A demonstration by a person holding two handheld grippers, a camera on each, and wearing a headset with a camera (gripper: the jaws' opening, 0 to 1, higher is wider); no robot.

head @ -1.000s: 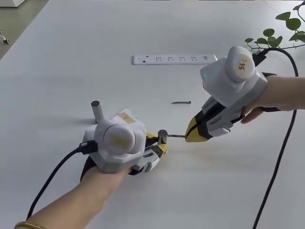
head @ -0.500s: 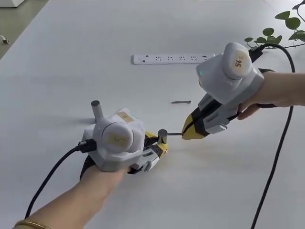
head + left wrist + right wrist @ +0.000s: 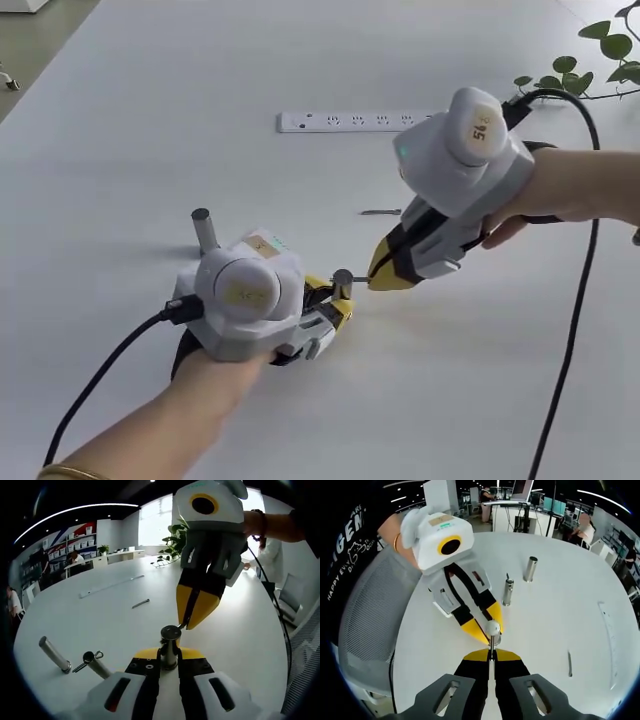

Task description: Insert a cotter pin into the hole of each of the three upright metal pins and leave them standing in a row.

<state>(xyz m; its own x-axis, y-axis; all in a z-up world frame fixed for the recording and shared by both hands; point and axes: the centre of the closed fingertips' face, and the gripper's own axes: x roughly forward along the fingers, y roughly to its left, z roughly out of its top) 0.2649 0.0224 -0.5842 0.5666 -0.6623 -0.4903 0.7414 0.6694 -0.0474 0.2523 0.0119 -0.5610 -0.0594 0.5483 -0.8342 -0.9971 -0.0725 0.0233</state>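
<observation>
One pin [image 3: 96,663] is already carrying its cotter, the left gripper [image 3: 170,656] is clamping the second pin [image 3: 170,641] upright on the worktop [image 3: 100,620] in its jaws, the right gripper [image 3: 193,620] is pinching a cotter pin [image 3: 491,642] in its jaws at that hole, and the third pin [image 3: 52,654] is standing bare.

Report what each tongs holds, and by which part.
Left tongs: an upright metal pin, clamped on its shaft below the head. Right tongs: a cotter pin, gripped at its rear end.
</observation>
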